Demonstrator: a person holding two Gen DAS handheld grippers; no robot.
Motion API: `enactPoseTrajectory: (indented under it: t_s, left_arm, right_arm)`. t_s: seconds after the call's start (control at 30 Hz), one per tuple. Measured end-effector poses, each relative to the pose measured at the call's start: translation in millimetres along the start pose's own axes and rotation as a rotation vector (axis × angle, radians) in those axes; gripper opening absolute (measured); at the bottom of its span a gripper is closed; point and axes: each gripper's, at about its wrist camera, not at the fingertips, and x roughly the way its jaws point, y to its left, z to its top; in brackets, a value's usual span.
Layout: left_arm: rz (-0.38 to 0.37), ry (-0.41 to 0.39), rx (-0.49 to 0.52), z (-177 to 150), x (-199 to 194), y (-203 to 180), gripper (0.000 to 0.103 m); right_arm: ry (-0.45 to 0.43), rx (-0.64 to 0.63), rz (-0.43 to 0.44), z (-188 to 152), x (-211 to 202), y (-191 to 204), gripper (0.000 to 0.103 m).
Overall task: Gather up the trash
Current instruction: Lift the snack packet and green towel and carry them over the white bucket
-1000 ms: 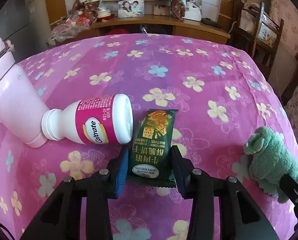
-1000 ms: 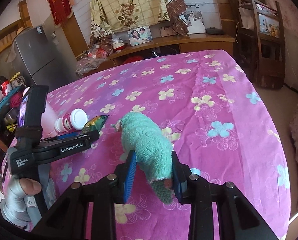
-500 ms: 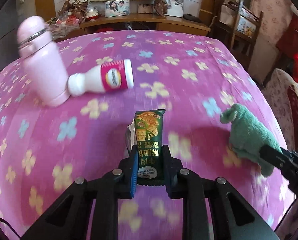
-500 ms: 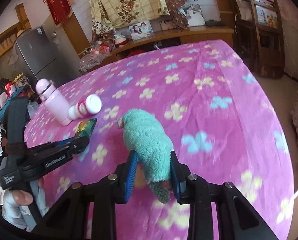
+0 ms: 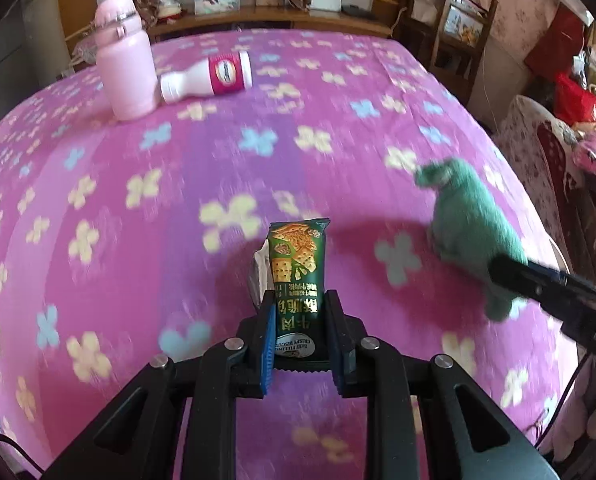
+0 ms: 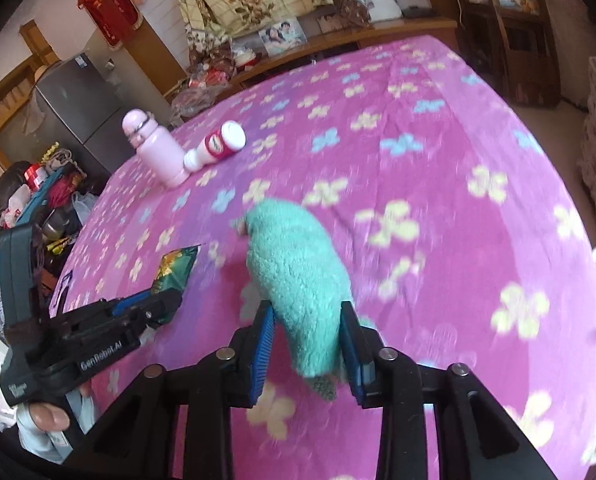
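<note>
Wrapper (image 5: 298,280), dark green with cracker pictures and a torn silver flap, clamped upright in left gripper (image 5: 301,334), above the bed's (image 5: 177,240) near edge. Teal fuzzy cloth (image 6: 298,272) pinched in right gripper (image 6: 308,344), jaws lately widening slightly. Farther off, pink flask (image 5: 125,68) upright, white bottle (image 5: 209,76) lying against it.

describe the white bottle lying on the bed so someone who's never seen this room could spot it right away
On the pink flowered bedspread, look to the far side for the upright pale pink flask. Lying on its side with its cap against that flask is the white bottle, the only thing with a magenta label band.
</note>
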Motion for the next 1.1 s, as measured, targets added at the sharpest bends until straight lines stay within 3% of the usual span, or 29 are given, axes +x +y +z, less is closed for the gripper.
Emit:
enactPoseTrajectory:
  t_s: [0.07, 0.1, 0.13, 0.23, 0.47, 0.63, 0.67, 0.7, 0.73, 0.83, 1.1]
  left_arm:
    - [-0.015, 0.019, -0.007, -5, 2, 0, 0.033]
    - [-0.017, 0.018, -0.008, -6, 2, 0, 0.039]
    - [-0.016, 0.015, -0.008, -7, 2, 1, 0.049]
    - [-0.018, -0.013, -0.017, -6, -1, 3, 0.063]
    - [0.045, 0.008, 0.002, 2, 16, 3, 0.063]
    - [0.05, -0.007, -0.006, 5, 19, 6, 0.062]
    - [0.046, -0.012, -0.012, 5, 18, 6, 0.059]
    - [0.048, -0.017, -0.013, 5, 17, 6, 0.045]
    - [0.054, -0.02, -0.011, 5, 16, 6, 0.034]
    - [0.041, -0.026, -0.025, 5, 11, 5, 0.03]
    - [-0.007, -0.071, 0.026, 0, -12, -26, 0.028]
  right_arm:
    - [-0.001, -0.023, -0.017, -1, -4, 3, 0.049]
    - [-0.005, -0.032, -0.024, -1, -5, 4, 0.065]
    - [-0.012, -0.046, -0.03, 1, -8, 5, 0.07]
    - [-0.02, -0.082, -0.057, 8, -11, 8, 0.07]
    - [0.061, -0.195, -0.087, 32, 18, 22, 0.072]
    - [0.121, -0.253, -0.098, 38, 44, 30, 0.072]
    - [0.12, -0.241, -0.104, 37, 47, 28, 0.072]
    - [0.115, -0.229, -0.103, 35, 48, 26, 0.07]
    - [0.109, -0.221, -0.099, 33, 47, 24, 0.054]
    - [0.078, -0.198, -0.081, 27, 38, 20, 0.049]
    - [-0.005, -0.128, -0.045, 11, -12, 7, 0.048]
